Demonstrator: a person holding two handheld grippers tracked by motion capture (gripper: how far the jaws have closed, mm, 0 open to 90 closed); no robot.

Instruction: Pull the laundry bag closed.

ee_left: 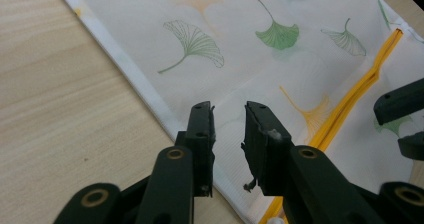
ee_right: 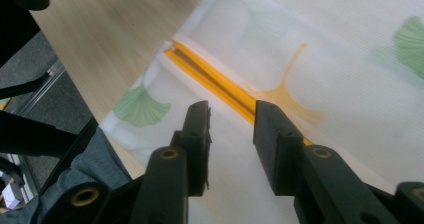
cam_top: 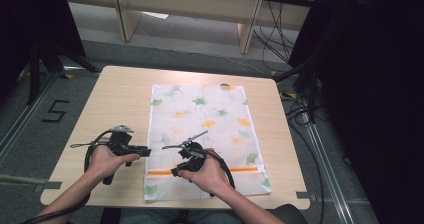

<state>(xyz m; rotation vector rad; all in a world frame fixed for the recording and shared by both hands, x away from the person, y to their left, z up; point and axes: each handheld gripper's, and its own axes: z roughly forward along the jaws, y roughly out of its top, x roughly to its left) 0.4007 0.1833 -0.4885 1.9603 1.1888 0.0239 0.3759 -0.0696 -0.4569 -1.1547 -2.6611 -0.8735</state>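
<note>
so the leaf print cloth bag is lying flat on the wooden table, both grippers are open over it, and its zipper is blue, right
Not quite: the zipper is orange, not blue, as the right gripper view shows clearly. The rest holds: the leaf-print cloth bag lies flat on the wooden table, and the left gripper and right gripper both stand open above it, holding nothing.

Lab: floor cables (cam_top: 280,31), taped markings (cam_top: 55,111)
</note>
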